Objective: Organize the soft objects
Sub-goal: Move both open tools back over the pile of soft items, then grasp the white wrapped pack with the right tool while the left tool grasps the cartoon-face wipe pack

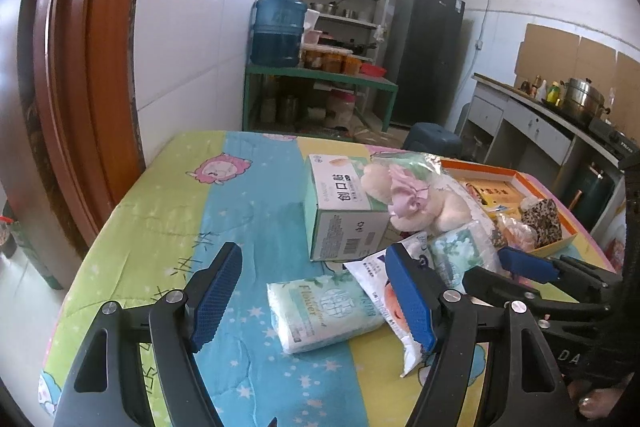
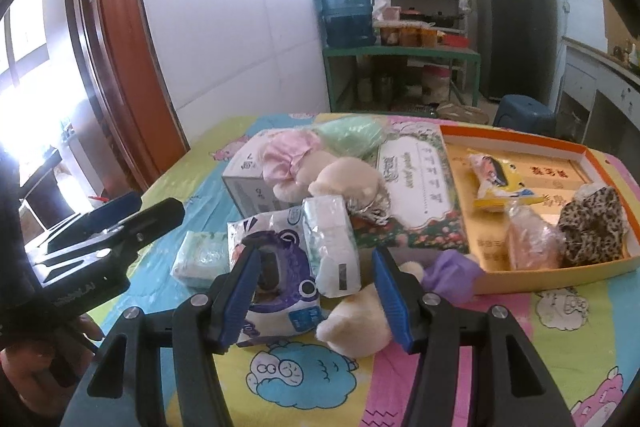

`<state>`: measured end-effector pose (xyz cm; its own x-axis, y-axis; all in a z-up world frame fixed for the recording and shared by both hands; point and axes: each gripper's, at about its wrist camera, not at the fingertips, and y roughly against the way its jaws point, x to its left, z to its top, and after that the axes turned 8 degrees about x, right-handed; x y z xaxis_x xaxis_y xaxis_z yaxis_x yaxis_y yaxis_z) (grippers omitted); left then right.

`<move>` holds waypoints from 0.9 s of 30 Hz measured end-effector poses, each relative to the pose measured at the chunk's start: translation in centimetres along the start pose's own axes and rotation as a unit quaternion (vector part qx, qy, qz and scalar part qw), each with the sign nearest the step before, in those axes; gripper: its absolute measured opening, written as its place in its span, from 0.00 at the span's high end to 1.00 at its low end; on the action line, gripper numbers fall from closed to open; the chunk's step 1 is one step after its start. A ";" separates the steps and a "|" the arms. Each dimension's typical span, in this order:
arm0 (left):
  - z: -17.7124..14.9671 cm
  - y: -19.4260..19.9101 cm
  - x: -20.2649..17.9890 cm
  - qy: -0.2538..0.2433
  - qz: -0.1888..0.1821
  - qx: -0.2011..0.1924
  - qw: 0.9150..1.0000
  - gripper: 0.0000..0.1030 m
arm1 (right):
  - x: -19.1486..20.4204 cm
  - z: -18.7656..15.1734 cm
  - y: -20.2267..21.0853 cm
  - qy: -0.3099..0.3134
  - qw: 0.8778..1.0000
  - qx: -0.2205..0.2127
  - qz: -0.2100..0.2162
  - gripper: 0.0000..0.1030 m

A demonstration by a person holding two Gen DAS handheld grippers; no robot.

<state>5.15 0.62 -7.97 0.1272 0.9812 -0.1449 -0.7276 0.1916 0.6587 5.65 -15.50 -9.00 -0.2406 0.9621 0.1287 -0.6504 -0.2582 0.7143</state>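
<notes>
A pile of soft things lies on the cartoon bedsheet (image 1: 240, 195). My left gripper (image 1: 316, 299) is open and empty above a green tissue pack (image 1: 320, 311), with a white-purple wipes pack (image 1: 384, 291) at its right finger. My right gripper (image 2: 314, 297) is open and empty over the same wipes pack (image 2: 276, 267), a white tissue pack (image 2: 332, 243) and a cream plush toy (image 2: 356, 323) with a purple cloth (image 2: 452, 273). Another plush with a pink bow (image 1: 416, 199) leans on a white-green box (image 1: 344, 215). An orange tray (image 2: 532, 143) holds a leopard cloth (image 2: 592, 227) and bagged items.
The table stands against a tiled wall and a brown door frame (image 1: 80, 67). Behind it are a green rack with a water jug (image 1: 278, 27), shelves, a dark fridge (image 1: 428, 55), a blue stool (image 2: 524, 111) and a counter with a pot (image 1: 584, 99).
</notes>
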 end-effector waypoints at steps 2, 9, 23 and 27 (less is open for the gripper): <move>0.0 -0.3 0.3 0.000 0.003 0.003 1.000 0.27 | 0.0 0.1 -0.5 0.001 1.000 0.003 -0.002 0.44; -0.6 -1.4 1.1 0.004 0.005 0.016 1.000 0.27 | 0.0 0.2 -1.8 0.001 1.000 0.015 0.001 0.52; -1.5 -2.9 -0.9 -0.007 -0.036 0.039 0.999 0.27 | -0.9 -0.1 -1.3 -0.013 1.000 -0.007 0.025 0.82; -1.6 -3.5 -1.8 -0.007 -0.053 0.047 0.997 0.27 | -1.2 0.1 0.3 -0.016 0.999 -0.030 0.024 0.82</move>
<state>6.34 -1.88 -11.19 0.2094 0.9554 -0.2082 -0.6437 0.2949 0.7061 5.84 -16.69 -8.88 -0.2506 0.9503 0.1847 -0.6808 -0.3086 0.6643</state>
